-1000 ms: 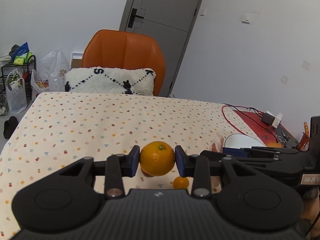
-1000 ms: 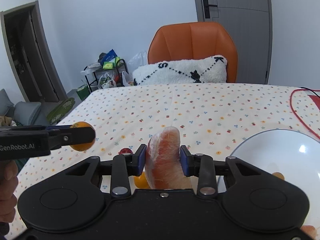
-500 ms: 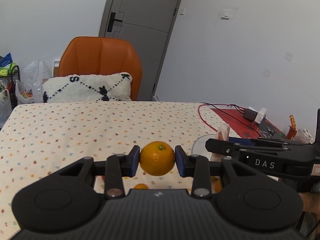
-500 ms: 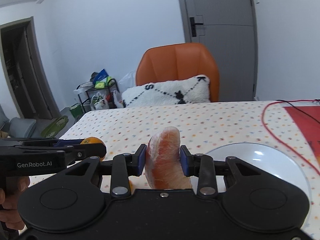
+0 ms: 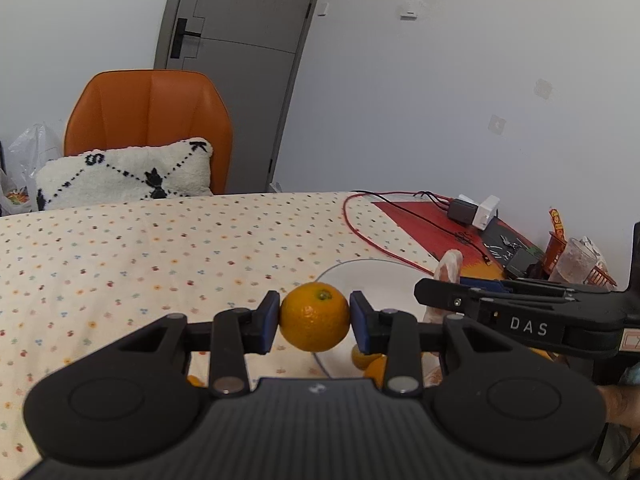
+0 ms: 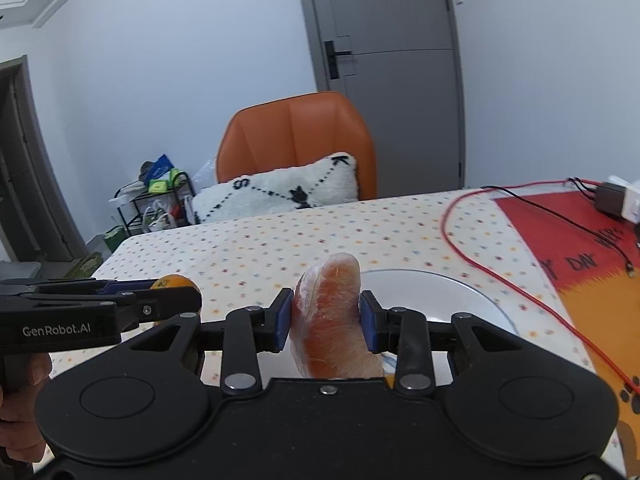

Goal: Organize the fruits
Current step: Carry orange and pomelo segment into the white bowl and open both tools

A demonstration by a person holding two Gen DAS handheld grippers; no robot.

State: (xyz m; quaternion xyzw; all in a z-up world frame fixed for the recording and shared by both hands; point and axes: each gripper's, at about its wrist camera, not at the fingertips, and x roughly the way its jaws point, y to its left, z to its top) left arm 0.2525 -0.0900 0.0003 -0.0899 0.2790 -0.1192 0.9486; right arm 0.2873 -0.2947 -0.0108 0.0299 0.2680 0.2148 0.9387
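Trailing red cable (image 6: pixel 496 276) beside white plate (image 6: pixel 460 300); possibly oranges (image 5: pixel 370 362) under tongs.

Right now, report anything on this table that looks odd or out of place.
Among the fruit, the right gripper holds a carrot-like piece wrapped in plastic film, not an orange. A red cable loops loose across the tablecloth beside the white plate.

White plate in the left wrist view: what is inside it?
The white plate shows bare white toward its far side, and two orange fruits peek out near its front. The left claw and its orange cover the rest.
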